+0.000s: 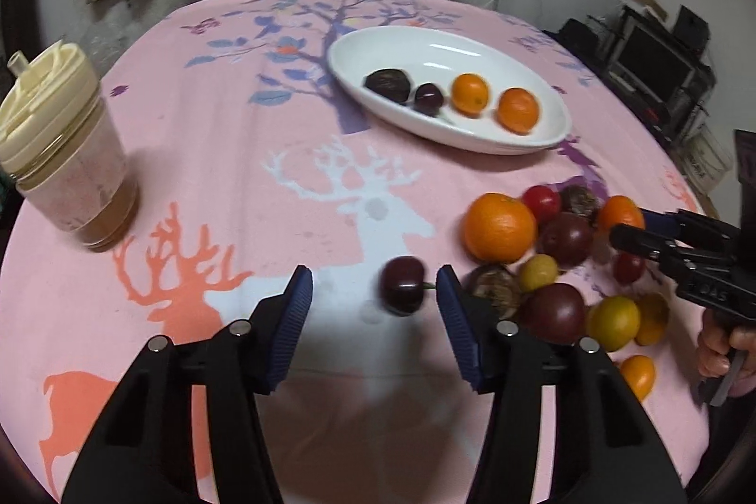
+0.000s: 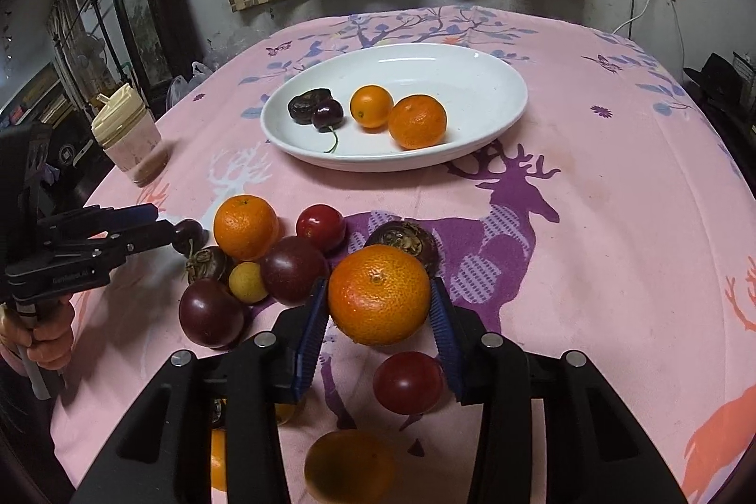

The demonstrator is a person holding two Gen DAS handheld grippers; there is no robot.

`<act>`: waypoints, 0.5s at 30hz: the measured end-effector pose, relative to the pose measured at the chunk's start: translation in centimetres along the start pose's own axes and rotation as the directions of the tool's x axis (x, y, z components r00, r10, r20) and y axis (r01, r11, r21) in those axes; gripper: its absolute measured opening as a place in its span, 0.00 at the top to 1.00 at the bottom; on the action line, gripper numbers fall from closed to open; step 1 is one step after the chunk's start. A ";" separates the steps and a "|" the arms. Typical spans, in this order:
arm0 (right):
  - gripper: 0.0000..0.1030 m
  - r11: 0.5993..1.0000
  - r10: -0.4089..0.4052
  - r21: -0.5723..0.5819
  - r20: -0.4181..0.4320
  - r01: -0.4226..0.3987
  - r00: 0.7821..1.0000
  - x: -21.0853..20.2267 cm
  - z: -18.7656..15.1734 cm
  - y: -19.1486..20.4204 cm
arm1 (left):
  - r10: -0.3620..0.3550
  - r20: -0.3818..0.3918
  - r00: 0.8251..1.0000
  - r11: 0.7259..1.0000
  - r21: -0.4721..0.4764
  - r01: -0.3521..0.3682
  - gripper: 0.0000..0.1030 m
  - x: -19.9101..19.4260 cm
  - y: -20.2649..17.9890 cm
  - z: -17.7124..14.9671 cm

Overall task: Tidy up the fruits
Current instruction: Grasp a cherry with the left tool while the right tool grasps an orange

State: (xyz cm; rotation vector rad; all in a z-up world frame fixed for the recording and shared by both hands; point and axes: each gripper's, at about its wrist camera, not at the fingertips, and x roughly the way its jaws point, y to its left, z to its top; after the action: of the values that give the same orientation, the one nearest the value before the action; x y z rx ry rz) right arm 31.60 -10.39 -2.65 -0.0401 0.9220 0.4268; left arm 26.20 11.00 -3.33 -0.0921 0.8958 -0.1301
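Note:
A dark cherry (image 1: 401, 284) lies on the pink cloth between the blue pads of my left gripper (image 1: 375, 291), which stands open with a gap on the cherry's left side. In the right wrist view my right gripper (image 2: 378, 315) is shut on an orange mandarin (image 2: 378, 294), both pads pressing its sides, just above a red fruit (image 2: 408, 381). The loose pile holds a large orange (image 1: 498, 227), dark plums (image 2: 293, 268) and yellow fruits (image 2: 246, 281). The white oval dish (image 2: 378, 166) at the back holds two oranges, a cherry and a dark wrinkled fruit.
A jar with a cream lid (image 1: 61, 154) stands at the table's left. A person's hand (image 1: 718, 348) grips the right tool's trigger at the pile's right. The left gripper (image 2: 165, 223) shows at the pile's left side. Dark furniture stands beyond the table edges.

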 end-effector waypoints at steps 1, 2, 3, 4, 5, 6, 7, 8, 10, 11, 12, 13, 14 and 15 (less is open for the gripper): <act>0.58 1.000 0.002 -0.004 0.000 -0.002 1.000 0.0 0.0 0.1 | -0.009 0.008 1.000 1.000 0.012 0.009 0.48 -0.1 -0.3 -0.1; 0.58 1.000 0.004 -0.009 -0.002 -0.004 1.000 0.1 0.0 0.2 | -0.006 0.012 1.000 1.000 0.022 0.006 0.48 -0.1 -0.5 -0.1; 0.58 1.000 0.006 -0.012 -0.004 -0.006 1.000 0.1 -0.1 0.3 | 0.004 0.010 1.000 0.999 0.031 -0.004 0.48 0.1 -0.7 -0.1; 0.58 1.000 0.008 -0.013 -0.005 -0.008 1.000 0.1 -0.1 0.3 | 0.013 0.003 1.000 0.999 0.035 -0.013 0.48 0.3 -0.8 -0.1; 0.58 1.000 0.009 -0.015 -0.006 -0.009 1.000 0.1 -0.1 0.3 | 0.013 -0.009 1.000 0.999 0.032 -0.013 0.50 0.7 -0.7 -0.1; 0.58 1.000 0.009 -0.015 -0.006 -0.010 1.000 0.1 -0.2 0.3 | 0.003 -0.024 1.000 1.000 0.025 -0.002 0.57 1.1 -0.6 -0.2; 0.58 1.000 0.009 -0.015 -0.005 -0.010 1.000 0.0 -0.2 0.3 | -0.006 -0.034 0.999 1.000 0.017 0.006 0.63 1.4 -0.4 -0.2; 0.58 1.000 0.010 -0.015 -0.003 -0.010 1.000 0.0 -0.2 0.3 | -0.012 -0.045 0.999 1.000 0.006 0.012 0.64 1.7 -0.3 -0.1; 0.58 1.000 0.012 -0.012 -0.002 -0.012 1.000 -0.1 -0.2 0.3 | -0.018 -0.056 0.998 1.000 -0.003 0.018 0.65 2.3 -0.1 -0.1; 0.58 1.000 0.012 -0.012 -0.002 -0.012 1.000 -0.1 -0.2 0.3 | -0.022 -0.056 0.998 1.000 -0.003 0.022 0.65 2.3 -0.2 -0.1; 0.58 1.000 0.010 -0.013 -0.002 -0.010 1.000 -0.1 -0.2 0.3 | -0.019 -0.054 0.998 1.000 0.003 0.019 0.65 2.4 -0.4 -0.2; 0.58 1.000 0.010 -0.014 -0.002 -0.010 1.000 -0.1 -0.2 0.3 | -0.014 -0.052 0.999 1.000 0.012 0.015 0.65 2.5 -0.5 -0.2; 0.58 1.000 0.009 -0.015 -0.003 -0.009 1.000 -0.1 -0.1 0.3 | -0.012 -0.050 0.999 1.000 0.016 0.012 0.65 2.5 -0.6 -0.2; 0.58 1.000 0.010 -0.014 -0.002 -0.010 1.000 -0.1 -0.2 0.3 | -0.011 -0.048 0.999 1.000 0.015 0.012 0.65 2.6 -0.6 -0.2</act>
State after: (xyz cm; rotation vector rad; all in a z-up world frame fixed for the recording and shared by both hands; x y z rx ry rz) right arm 31.31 -10.18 -2.65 -0.0484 0.9213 0.4425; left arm 27.58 10.02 -5.34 -0.0799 0.9418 -0.1509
